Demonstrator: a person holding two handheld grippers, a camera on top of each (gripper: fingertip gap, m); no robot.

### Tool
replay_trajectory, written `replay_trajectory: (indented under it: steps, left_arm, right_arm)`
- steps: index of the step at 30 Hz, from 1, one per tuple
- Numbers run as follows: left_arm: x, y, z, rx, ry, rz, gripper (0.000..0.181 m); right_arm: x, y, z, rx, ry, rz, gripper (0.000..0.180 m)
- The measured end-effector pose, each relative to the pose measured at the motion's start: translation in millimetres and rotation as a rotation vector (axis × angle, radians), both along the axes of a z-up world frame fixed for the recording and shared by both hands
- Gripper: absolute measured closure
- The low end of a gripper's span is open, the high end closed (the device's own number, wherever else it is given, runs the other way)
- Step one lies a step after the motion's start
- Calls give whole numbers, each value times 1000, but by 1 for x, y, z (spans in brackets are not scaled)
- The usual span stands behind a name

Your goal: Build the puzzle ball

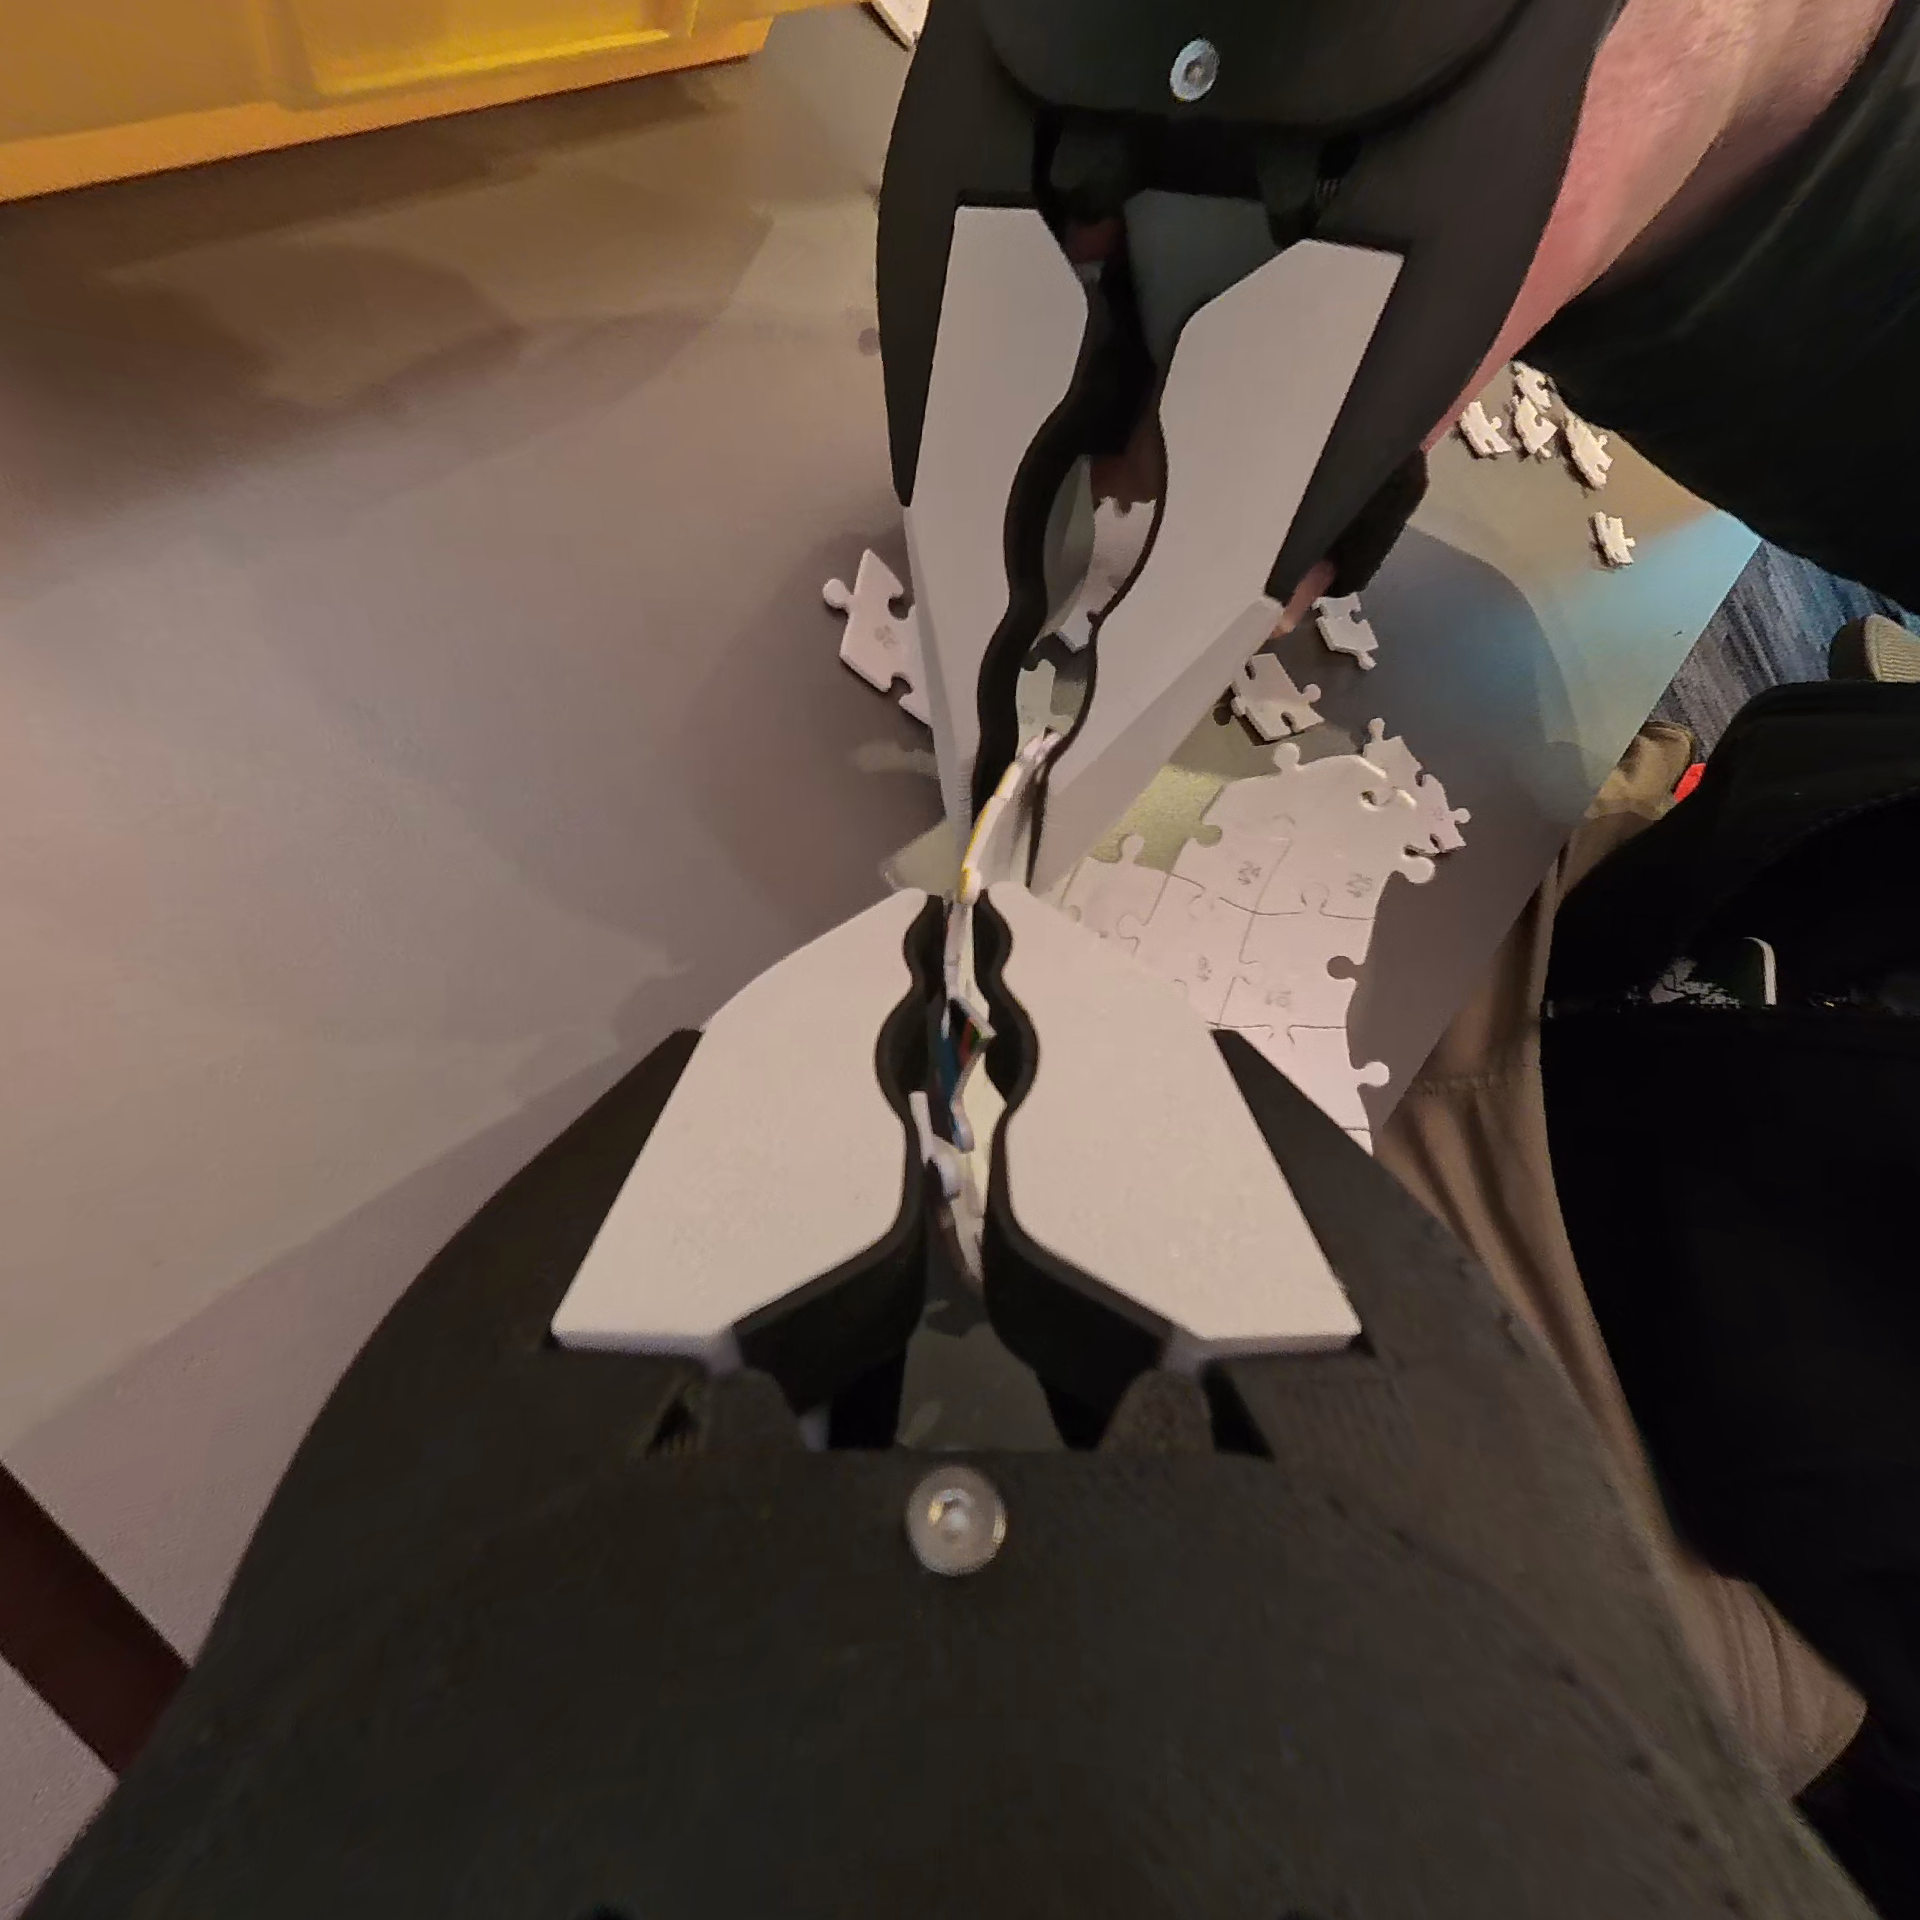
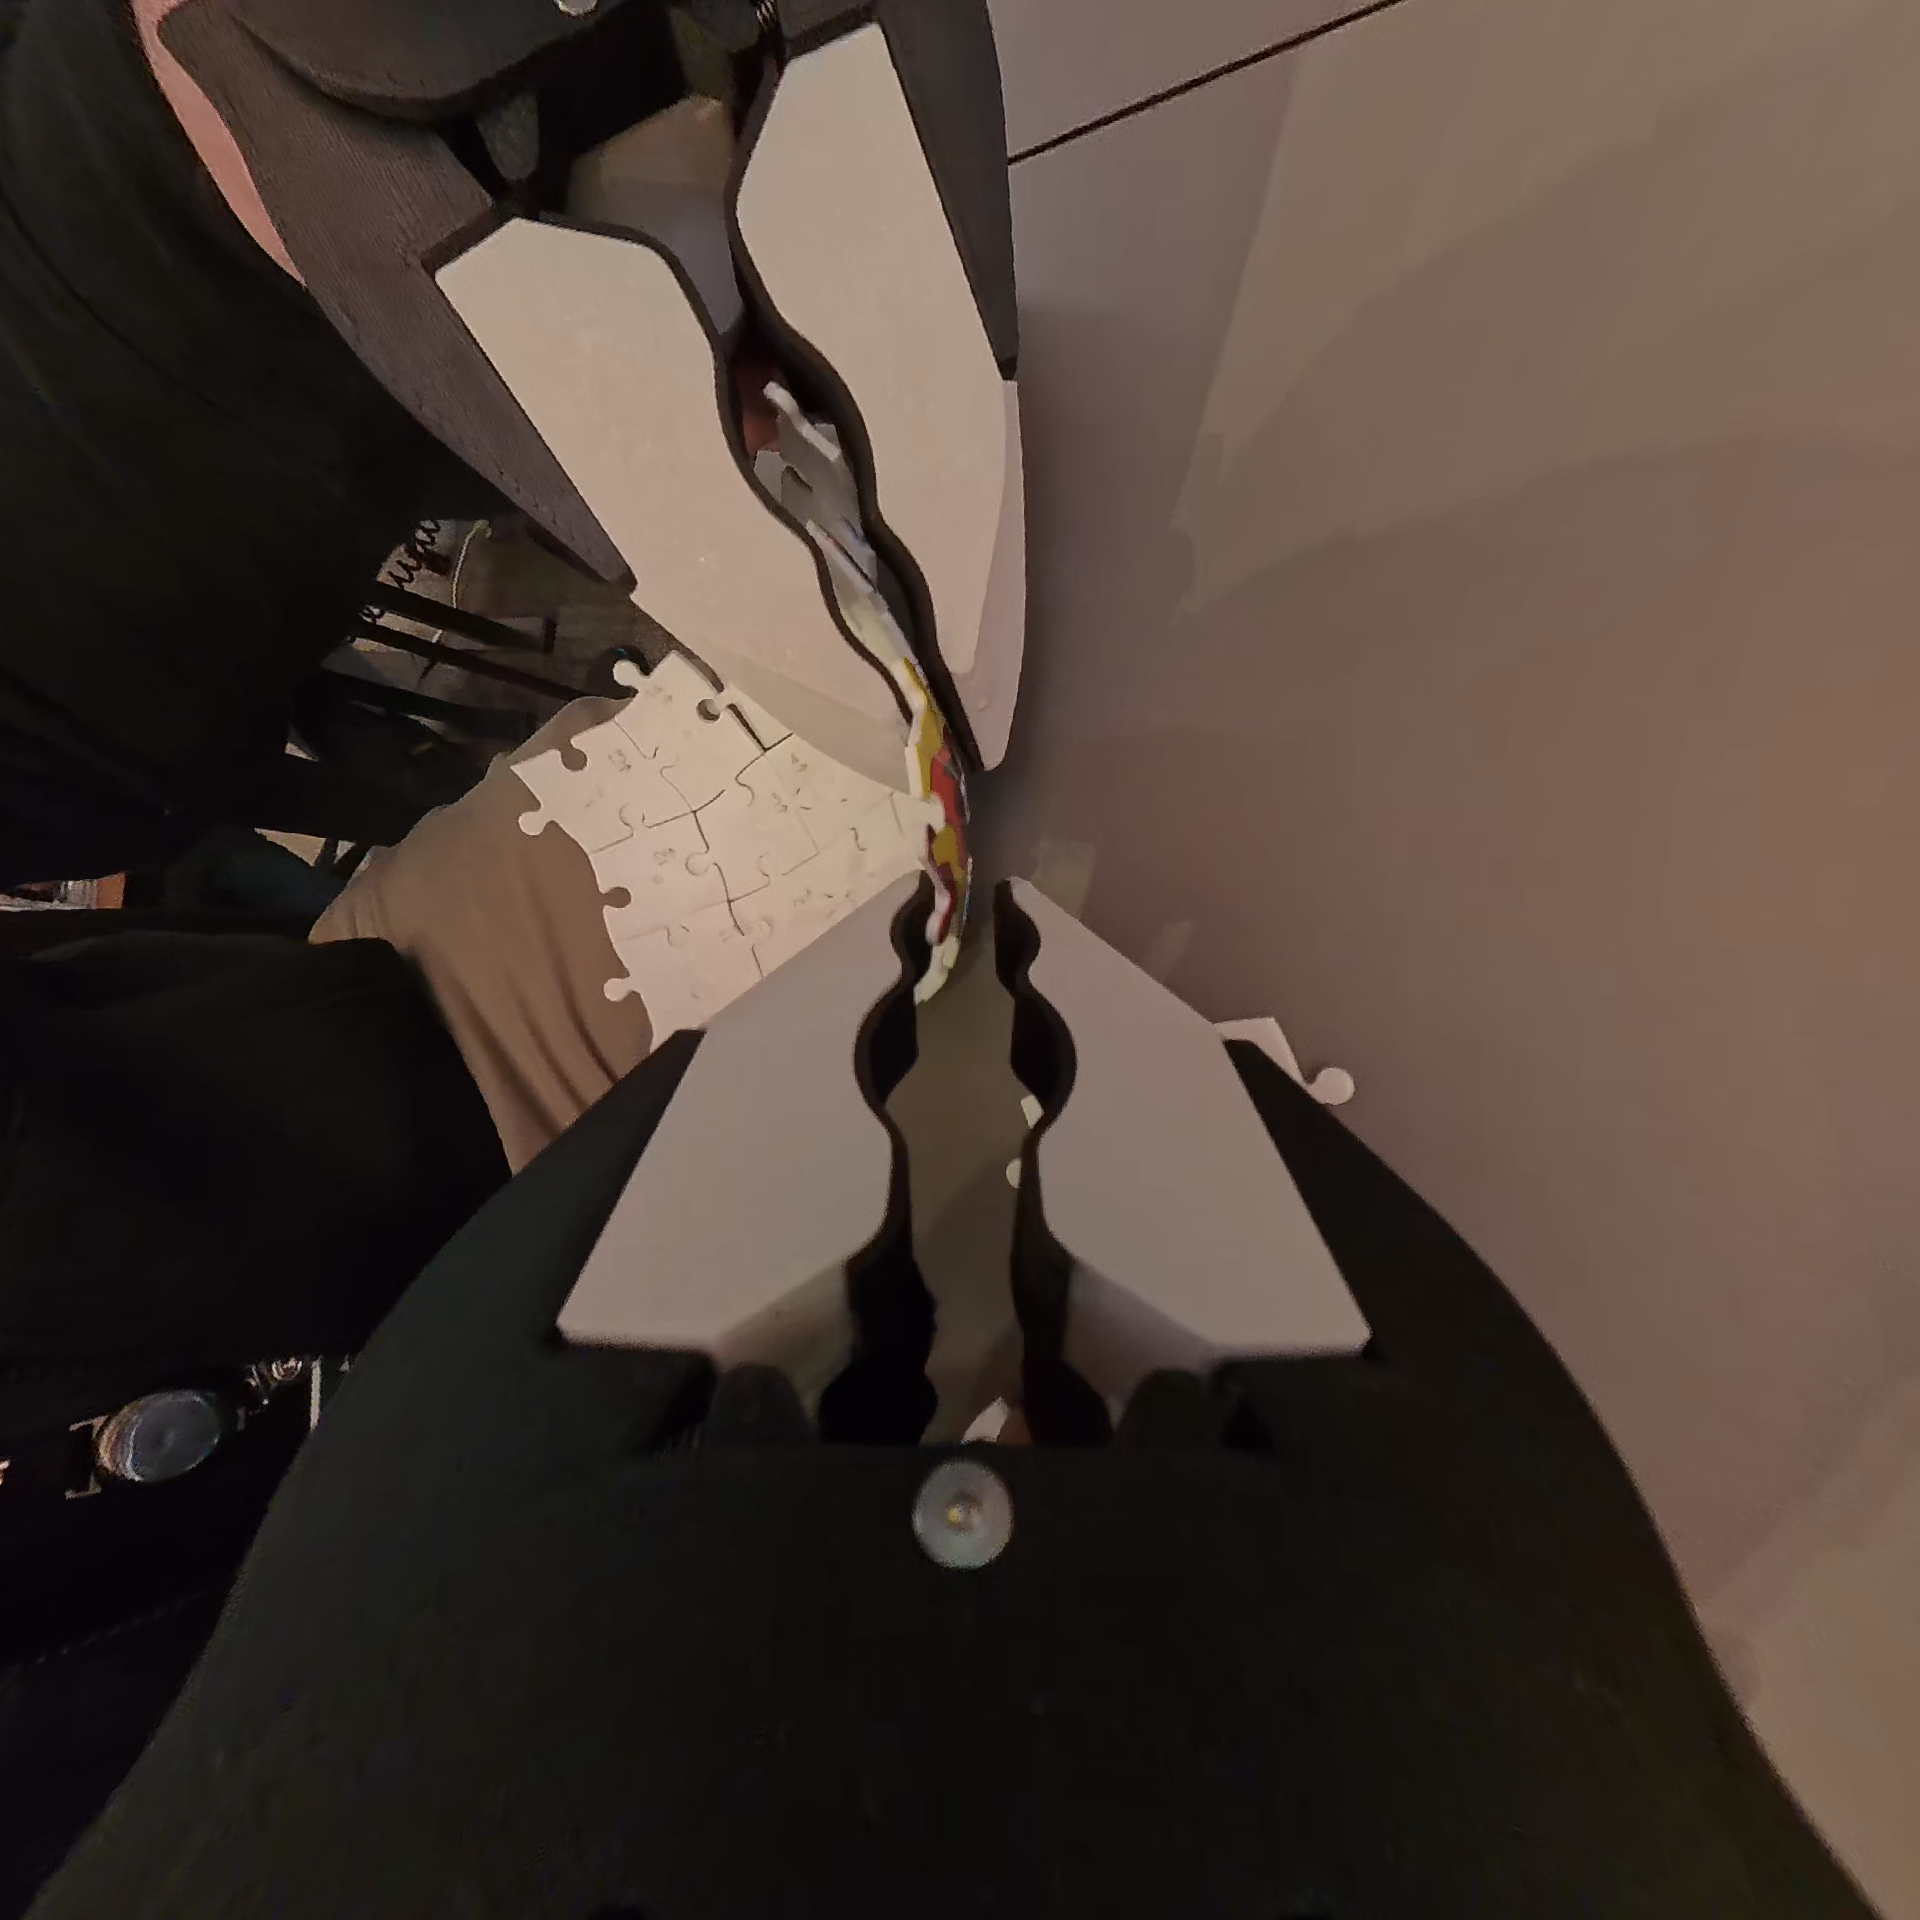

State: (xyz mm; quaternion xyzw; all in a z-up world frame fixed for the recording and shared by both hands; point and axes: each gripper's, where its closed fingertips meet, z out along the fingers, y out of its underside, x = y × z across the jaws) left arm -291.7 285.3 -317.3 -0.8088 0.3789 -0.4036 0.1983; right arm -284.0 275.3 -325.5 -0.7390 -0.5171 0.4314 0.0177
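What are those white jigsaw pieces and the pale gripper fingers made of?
Jigsaw pieces: probably rigid matte plastic or card; the joined sheet curves without creasing. Fingers of the left hand-held gripper: likely printed plastic with a grainy, dull surface.

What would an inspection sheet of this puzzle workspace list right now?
Surface: grey table, mostly bare on its far side.
Job's things: joined puzzle sheet lying blank side up at the table edge; a puzzle piece pinched edge-on in the left tool, another in the right tool, the two meeting tip to tip.
Clutter: loose pieces scattered face down.
Grippers: left tool shut on its piece; right tool slightly parted in its own view, though its piece sits at the tips.
Cables: nothing seen.
Surroundings: yellow bin at the back, the person's trouser leg by the edge.
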Motion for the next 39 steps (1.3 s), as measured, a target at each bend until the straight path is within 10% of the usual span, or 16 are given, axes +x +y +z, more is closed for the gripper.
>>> replay_trajectory:
  steps: [39]
  left_arm:
    - [-17,-2,15,-14,-30,30,160]
  right_arm:
    - [-4,3,3,24,50,-69,168]
